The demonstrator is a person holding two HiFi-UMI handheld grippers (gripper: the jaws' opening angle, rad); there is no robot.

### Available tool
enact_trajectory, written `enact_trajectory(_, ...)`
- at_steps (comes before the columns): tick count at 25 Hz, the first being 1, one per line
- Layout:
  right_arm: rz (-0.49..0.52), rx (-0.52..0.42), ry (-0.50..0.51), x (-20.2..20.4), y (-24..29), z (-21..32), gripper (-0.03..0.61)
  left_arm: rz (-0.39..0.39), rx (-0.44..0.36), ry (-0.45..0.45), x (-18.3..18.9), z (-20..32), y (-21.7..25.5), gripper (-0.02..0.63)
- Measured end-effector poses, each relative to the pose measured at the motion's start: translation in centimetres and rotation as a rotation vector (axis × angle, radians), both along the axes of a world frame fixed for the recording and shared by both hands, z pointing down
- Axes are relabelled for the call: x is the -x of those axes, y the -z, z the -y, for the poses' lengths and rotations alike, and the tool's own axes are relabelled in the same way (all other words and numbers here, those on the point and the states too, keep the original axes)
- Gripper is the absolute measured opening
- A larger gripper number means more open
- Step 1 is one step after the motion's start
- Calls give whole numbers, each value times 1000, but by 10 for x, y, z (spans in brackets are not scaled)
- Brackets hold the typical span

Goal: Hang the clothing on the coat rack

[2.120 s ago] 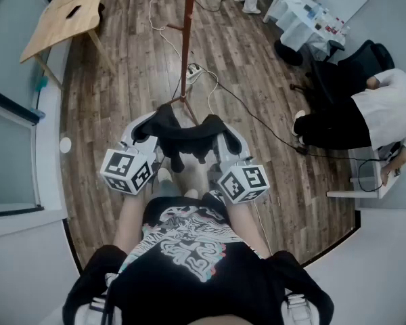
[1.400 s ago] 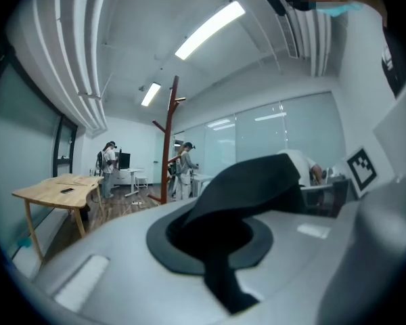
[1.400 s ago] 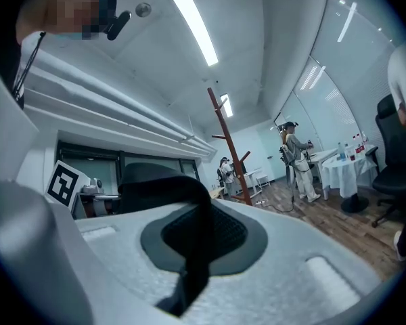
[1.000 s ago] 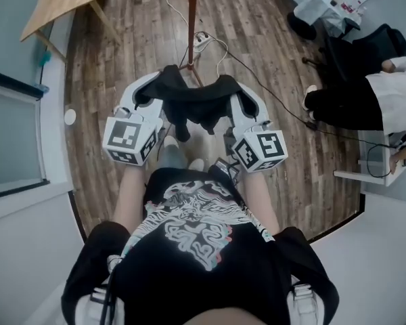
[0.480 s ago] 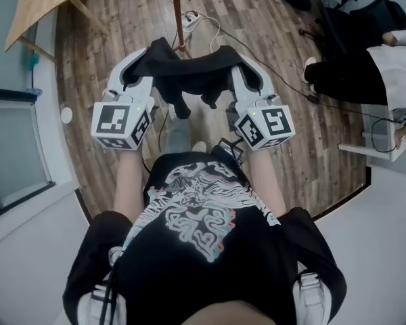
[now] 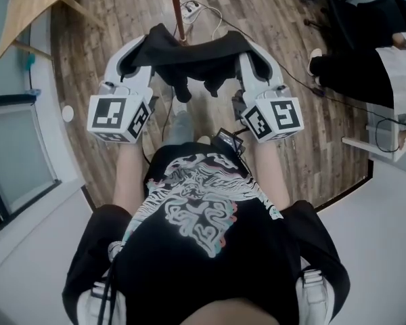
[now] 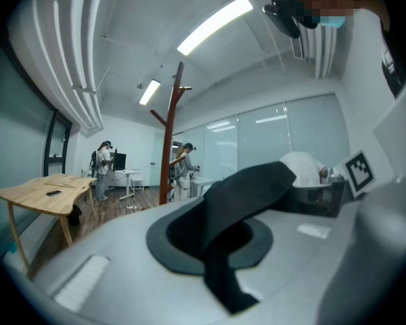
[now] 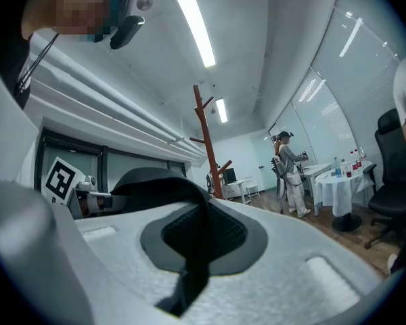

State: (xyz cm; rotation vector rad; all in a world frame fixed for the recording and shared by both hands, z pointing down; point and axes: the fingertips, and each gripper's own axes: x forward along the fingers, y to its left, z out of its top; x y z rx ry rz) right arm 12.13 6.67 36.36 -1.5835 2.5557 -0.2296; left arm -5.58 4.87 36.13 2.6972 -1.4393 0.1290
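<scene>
A black garment (image 6: 193, 56) hangs stretched between my two grippers in front of my chest. My left gripper (image 6: 149, 47) is shut on its left end, and the fabric (image 7: 243, 195) runs out of the closed jaws to the right. My right gripper (image 6: 242, 47) is shut on the other end, where the cloth (image 8: 159, 185) drapes over the jaws. The brown wooden coat rack (image 6: 178, 9) stands just beyond the garment. Its pole and branches rise ahead in the left gripper view (image 7: 170, 141) and in the right gripper view (image 8: 206, 141).
A wooden table (image 6: 27, 5) stands at the far left. A power strip with cables (image 6: 189, 9) lies by the rack's foot. A seated person (image 6: 386, 53) is at the right. Other people (image 7: 101, 168) and a white table (image 8: 342, 181) stand farther off.
Both grippers have moved forward together with the garment, and the coat rack's pole is now closer. The grip on the cloth is unchanged.
</scene>
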Motion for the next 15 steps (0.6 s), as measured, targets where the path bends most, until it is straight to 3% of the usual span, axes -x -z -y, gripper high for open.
enact_trajectory(15, 19, 15, -44, 13, -8, 125, 12, 4, 40, -34, 17, 134, -16, 8)
